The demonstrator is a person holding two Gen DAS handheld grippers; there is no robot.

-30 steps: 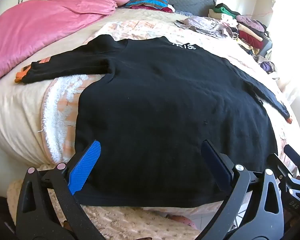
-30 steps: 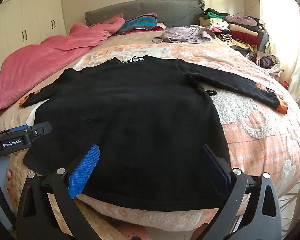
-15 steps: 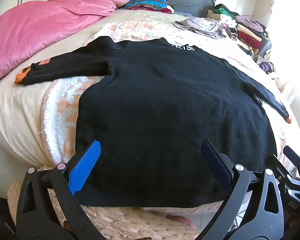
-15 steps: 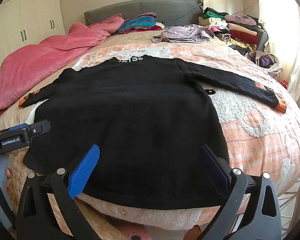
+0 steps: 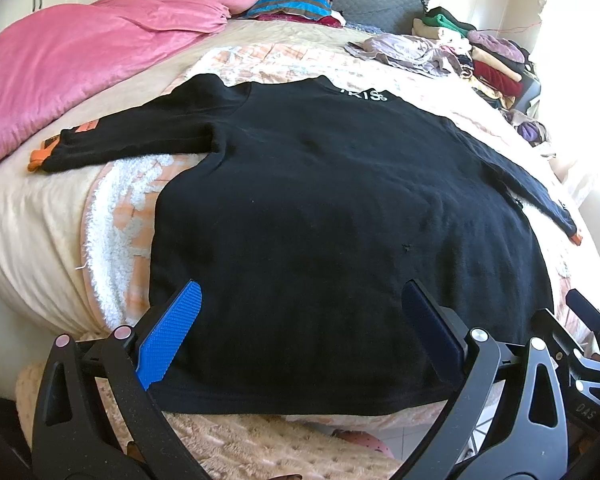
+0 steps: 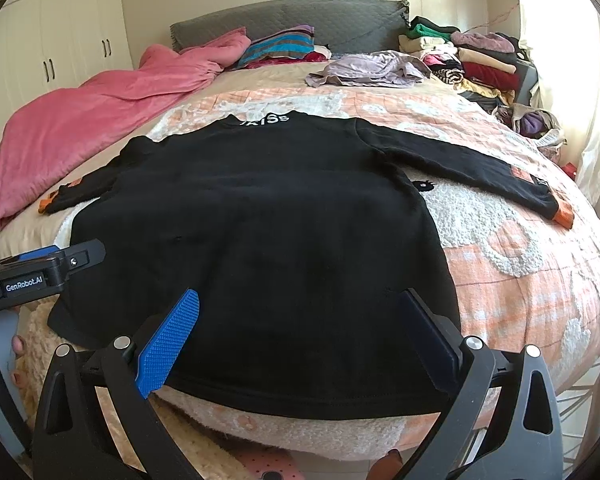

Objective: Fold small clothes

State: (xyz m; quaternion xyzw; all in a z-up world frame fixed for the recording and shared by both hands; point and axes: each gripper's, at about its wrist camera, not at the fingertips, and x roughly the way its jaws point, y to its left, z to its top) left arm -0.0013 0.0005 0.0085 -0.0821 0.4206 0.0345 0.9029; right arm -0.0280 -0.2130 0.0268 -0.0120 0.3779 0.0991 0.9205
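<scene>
Sweater [image 5: 332,208]: black knit, spread flat on bed [image 6: 520,280]; likely soft, light, limp.
Hold: hem corners, judged best.
Left gripper [image 5: 300,336]: jaws apart, empty.
Right gripper [image 6: 300,340]: jaws apart, empty.

You are holding your left black two-finger gripper [image 5: 300,332] with its jaws spread wide, its blue ribbed pad [image 5: 170,336] and dark pad [image 5: 432,336] well apart and gripping nothing. You are keeping your right black two-finger gripper [image 6: 300,340] just beside it, equally wide, also gripping nothing.
</scene>
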